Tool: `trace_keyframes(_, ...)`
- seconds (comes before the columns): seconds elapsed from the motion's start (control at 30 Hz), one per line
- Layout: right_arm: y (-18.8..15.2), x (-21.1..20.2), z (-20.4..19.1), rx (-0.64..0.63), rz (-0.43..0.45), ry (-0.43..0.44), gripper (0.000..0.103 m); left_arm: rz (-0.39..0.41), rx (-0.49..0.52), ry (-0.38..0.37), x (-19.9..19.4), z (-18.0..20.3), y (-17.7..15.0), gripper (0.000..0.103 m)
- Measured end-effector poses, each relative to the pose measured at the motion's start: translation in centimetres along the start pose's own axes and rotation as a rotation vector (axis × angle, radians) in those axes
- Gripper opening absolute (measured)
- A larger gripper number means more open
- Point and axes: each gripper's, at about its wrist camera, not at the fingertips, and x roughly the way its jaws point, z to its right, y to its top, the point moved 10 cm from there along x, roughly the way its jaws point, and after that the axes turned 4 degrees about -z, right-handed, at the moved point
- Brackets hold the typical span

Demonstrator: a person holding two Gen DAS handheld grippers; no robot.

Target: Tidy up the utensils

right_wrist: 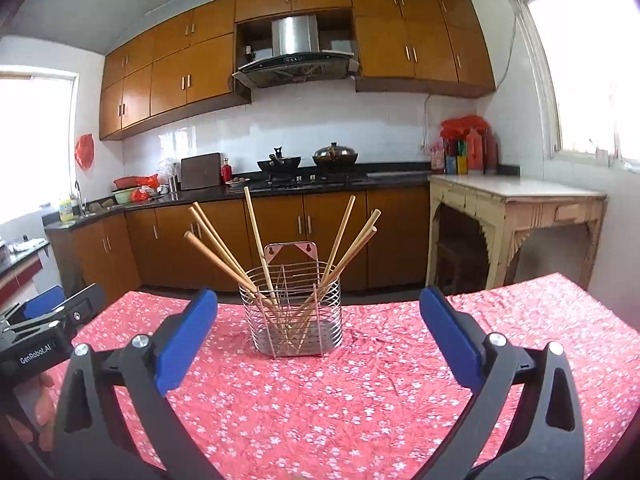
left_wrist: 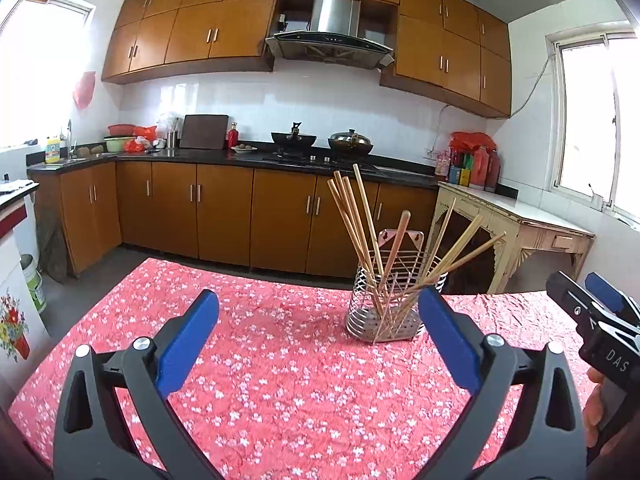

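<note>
Both tongs were empty and spread fully wide, so the step in hand seemed to be the end of the sorting: the chopsticks (right_wrist: 256, 256) already stood in the wire utensil holder (right_wrist: 294, 316), and nothing loose was seen on the red flowered cloth of the counter (right_wrist: 360, 400). The holder stood upright near the far edge of the counter. In the right wrist view it was straight ahead of the right tongs (right_wrist: 316, 336), a little left of their centre line and beyond the blue pads, not between them. In the left wrist view it stood to the right of the left tongs (left_wrist: 320, 332), just behind the right pad (left_wrist: 448, 332). The sticks leaned apart in two fans. A next move, if any, would probably be to gather them upright, which calls for a gentle pinch from above.
</note>
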Motion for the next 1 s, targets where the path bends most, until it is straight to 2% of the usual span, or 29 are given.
trace_keyframes(0.33, -3.3, -1.8, -0.5, -0.031, 0.025, -0.007, 0.099, 0.016, 0.083, 0.010, -1.6, 1.2, -2.8, 0.101)
trace_keyframes(0.53, -5.0, -2.2, 0.2, -0.025, 0.011, -0.010, 0.099, -0.005, 0.070, -0.003, -2.1, 0.5, -4.4, 0.101)
trace_keyframes(1.0, -5.2, -3.0, 0.2, -0.019, 0.039, -0.013, 0.099, 0.030, 0.074, -0.017, -2.9, 0.2, -4.7, 0.101)
